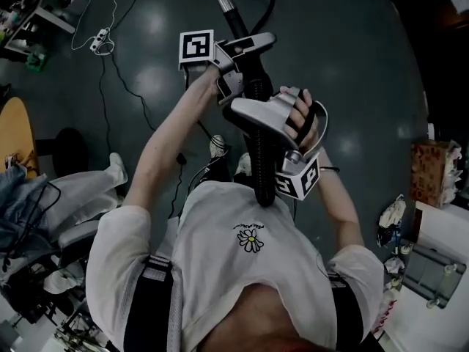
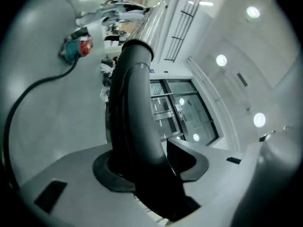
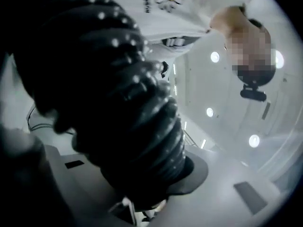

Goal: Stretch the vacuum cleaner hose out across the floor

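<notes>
Right then, I had the vacuum hose (image 1: 262, 171) held up off the floor (image 1: 330, 42), just ahead of the white shirt (image 1: 220, 270). My left gripper (image 1: 245, 72) pinched its smooth curved end, farther from the shirt. My right gripper (image 1: 258, 123) squeezed the ribbed stretch nearest the shirt.

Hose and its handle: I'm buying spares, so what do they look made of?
Hose: black, ribbed, faintly glossy; probably flexible plastic. Handle: smooth, dark, rigid-looking curve with a soft sheen; likely moulded plastic. Tube beyond it: bright and reflective, probably metal.
</notes>
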`<action>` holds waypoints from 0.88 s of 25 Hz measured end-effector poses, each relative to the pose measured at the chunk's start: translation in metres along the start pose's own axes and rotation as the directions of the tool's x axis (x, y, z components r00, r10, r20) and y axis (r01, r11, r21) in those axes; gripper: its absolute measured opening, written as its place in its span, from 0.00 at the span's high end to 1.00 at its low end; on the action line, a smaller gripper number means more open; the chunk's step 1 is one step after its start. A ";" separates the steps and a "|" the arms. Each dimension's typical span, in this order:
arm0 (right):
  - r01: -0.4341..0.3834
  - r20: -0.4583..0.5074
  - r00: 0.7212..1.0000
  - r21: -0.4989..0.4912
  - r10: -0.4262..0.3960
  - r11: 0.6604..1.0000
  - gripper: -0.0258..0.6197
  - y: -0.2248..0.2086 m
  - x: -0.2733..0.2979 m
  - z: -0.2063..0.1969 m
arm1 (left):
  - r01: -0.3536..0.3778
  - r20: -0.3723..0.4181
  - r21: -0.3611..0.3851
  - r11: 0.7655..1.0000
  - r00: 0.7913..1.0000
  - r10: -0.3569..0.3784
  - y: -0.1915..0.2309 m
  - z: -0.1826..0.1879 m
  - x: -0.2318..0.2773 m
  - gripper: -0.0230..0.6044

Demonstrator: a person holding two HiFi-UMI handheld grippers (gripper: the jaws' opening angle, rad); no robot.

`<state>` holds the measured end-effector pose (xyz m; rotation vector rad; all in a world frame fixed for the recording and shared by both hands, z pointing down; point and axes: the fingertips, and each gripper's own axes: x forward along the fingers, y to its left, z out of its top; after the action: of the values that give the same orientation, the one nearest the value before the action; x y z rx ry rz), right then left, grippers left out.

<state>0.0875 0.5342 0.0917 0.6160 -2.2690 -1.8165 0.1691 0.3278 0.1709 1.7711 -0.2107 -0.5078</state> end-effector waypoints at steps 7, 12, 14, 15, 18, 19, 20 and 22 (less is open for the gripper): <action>-0.015 -0.158 0.985 -0.466 -0.067 0.885 0.55 0.061 -0.028 -0.069 | 0.125 -0.065 0.487 0.865 0.992 -0.106 -0.138 0.034 0.034 0.84; 0.073 -0.115 0.979 -0.575 -0.169 0.815 0.49 0.007 -0.030 -0.102 | 0.080 0.157 0.654 0.752 0.958 -0.238 -0.203 0.062 0.012 0.84; 0.125 -0.059 0.979 -0.591 -0.198 0.797 0.49 -0.016 -0.027 -0.090 | 0.128 0.132 0.676 0.726 0.948 -0.290 -0.228 0.065 0.008 0.84; 0.152 -0.064 0.972 -0.568 -0.228 0.809 0.49 -0.030 -0.027 -0.090 | 0.153 0.128 0.668 0.729 0.941 -0.314 -0.237 0.070 0.003 0.84; 0.326 -0.341 0.869 -0.149 -0.358 0.934 0.49 -0.069 -0.065 -0.149 | 0.261 0.136 0.633 0.729 0.890 -0.436 -0.277 0.103 -0.036 0.84; 0.422 -0.463 0.824 0.116 -0.327 0.899 0.49 -0.071 -0.087 -0.180 | 0.318 0.129 0.616 0.721 0.862 -0.491 -0.293 0.114 -0.054 0.84; 0.500 -0.536 0.807 0.398 -0.247 0.769 0.49 -0.068 -0.104 -0.208 | 0.379 0.119 0.588 0.714 0.833 -0.540 -0.307 0.122 -0.070 0.84; 0.469 -0.459 0.882 0.828 -0.110 0.308 0.49 -0.069 -0.110 -0.230 | 0.496 0.084 0.500 0.710 0.788 -0.610 -0.321 0.123 -0.089 0.84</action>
<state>0.2885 0.3629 0.0951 1.4415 -2.8716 -0.1282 -0.0043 0.3404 -0.1388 2.2361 0.0609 -1.2087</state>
